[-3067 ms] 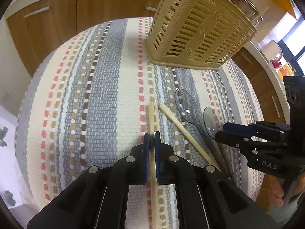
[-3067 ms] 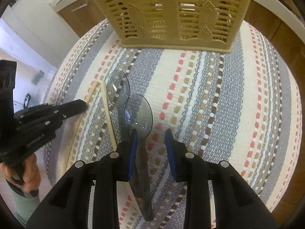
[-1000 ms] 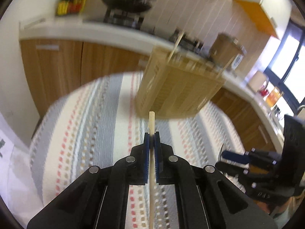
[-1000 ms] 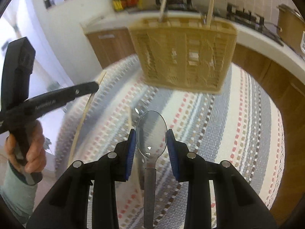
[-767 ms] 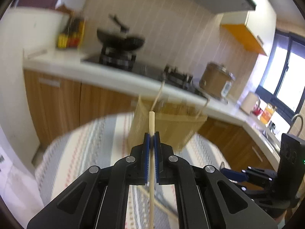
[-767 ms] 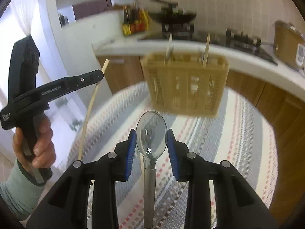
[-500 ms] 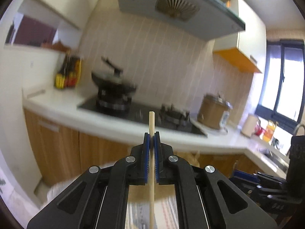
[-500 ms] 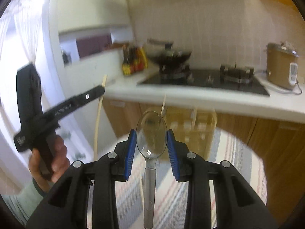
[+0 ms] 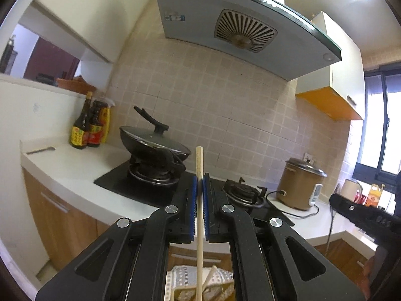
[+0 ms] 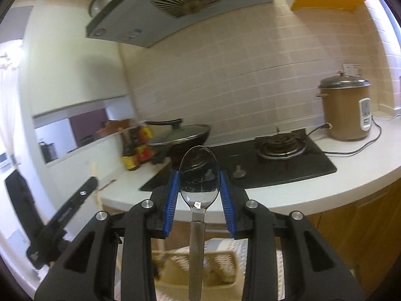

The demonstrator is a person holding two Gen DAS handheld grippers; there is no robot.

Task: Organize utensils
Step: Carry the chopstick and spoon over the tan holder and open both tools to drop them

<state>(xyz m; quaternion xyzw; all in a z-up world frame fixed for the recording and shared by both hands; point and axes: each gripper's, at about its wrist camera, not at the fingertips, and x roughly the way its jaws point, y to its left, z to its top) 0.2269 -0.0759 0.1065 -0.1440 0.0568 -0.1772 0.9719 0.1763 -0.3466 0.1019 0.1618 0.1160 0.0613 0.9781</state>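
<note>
My left gripper is shut on a pale wooden chopstick that stands upright, its lower end over the beige slatted utensil basket seen between the fingers. Another chopstick leans in that basket. My right gripper is shut on a metal spoon, bowl up, handle pointing down over the same basket. The left gripper also shows at the left of the right wrist view; the right gripper shows at the right edge of the left wrist view.
Beyond is a white kitchen counter with a black gas hob, a lidded wok, sauce bottles and a brown rice cooker. A range hood hangs above. The striped cloth lies under the basket.
Both grippers lifted their utensils off the striped cloth and tilted up, so the views swung from the table to the kitchen wall. The basket now lies below both held utensils.
</note>
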